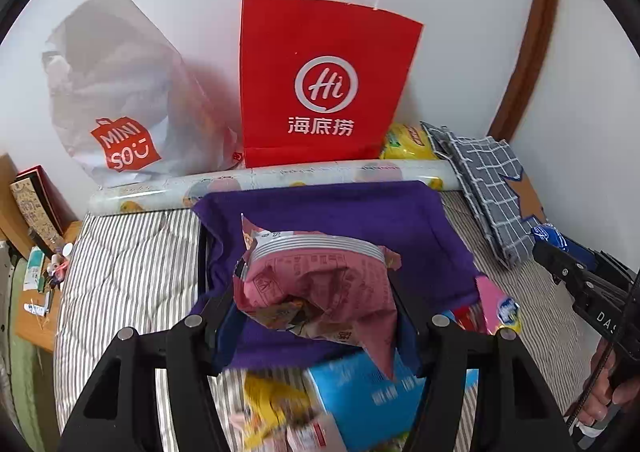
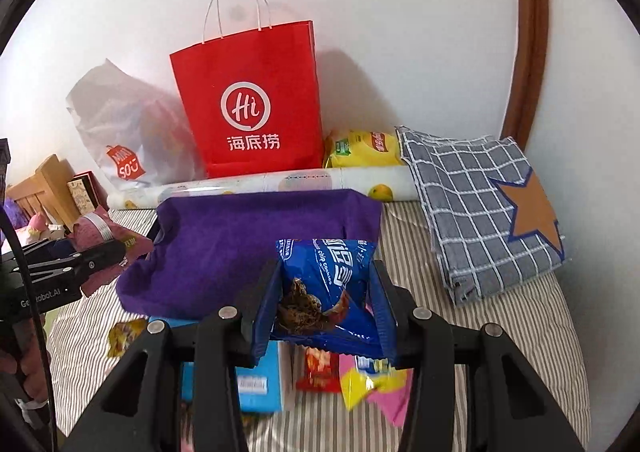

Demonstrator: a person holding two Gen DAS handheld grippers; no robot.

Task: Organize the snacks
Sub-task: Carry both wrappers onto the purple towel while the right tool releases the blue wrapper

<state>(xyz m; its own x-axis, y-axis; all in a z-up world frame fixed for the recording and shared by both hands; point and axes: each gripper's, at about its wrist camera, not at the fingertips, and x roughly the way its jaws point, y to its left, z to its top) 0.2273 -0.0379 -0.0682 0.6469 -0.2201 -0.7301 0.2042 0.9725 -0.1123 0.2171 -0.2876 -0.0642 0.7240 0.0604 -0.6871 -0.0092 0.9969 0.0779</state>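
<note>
My left gripper (image 1: 316,312) is shut on a crumpled pink snack packet (image 1: 320,280) and holds it above the near edge of the purple cloth bin (image 1: 352,211). It also shows in the right wrist view (image 2: 104,236). My right gripper (image 2: 324,304) is shut on a blue chocolate chip cookie packet (image 2: 328,284), held over the bin's (image 2: 240,244) near right corner. Loose snacks lie on the striped bed below: a light blue box (image 2: 260,380), a red packet (image 2: 320,372), a yellow and pink packet (image 2: 372,384).
A red paper bag (image 2: 256,107) and a white Miniso bag (image 2: 124,131) stand against the wall behind a rolled sheet (image 2: 280,181). A yellow chip bag (image 2: 364,149) and a checked cloth (image 2: 480,203) lie at the right. A cluttered bedside shelf (image 1: 36,252) sits at the left.
</note>
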